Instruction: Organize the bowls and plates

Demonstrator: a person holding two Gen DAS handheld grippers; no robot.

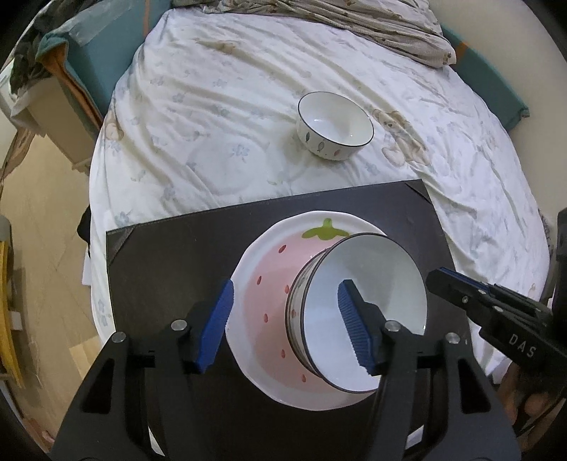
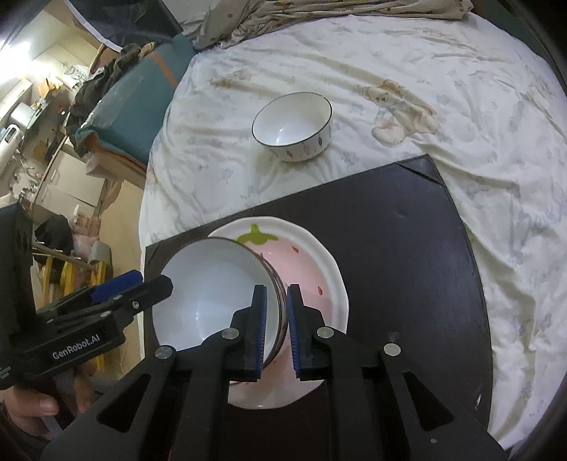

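Observation:
A white bowl with a dark rim (image 1: 368, 305) (image 2: 212, 290) is tipped on its side on a pink strawberry plate (image 1: 262, 305) (image 2: 319, 269). The plate lies on a black board (image 1: 170, 269) (image 2: 407, 248). My right gripper (image 2: 276, 289) is shut on the bowl's rim, one pad inside and one outside; its tip also shows in the left wrist view (image 1: 446, 283). My left gripper (image 1: 286, 289) (image 2: 141, 283) stands open astride the opposite wall of the bowl, its pads clear of it. A second white bowl (image 1: 335, 124) (image 2: 292, 124) sits upright on the bed beyond the board.
The board rests on a bed with a wrinkled white sheet (image 1: 212, 124) printed with bears. A crumpled blanket (image 1: 354, 21) lies at the far end. To the left the bed edge drops to the floor (image 1: 42, 248). A hand (image 2: 28, 400) holds the left gripper.

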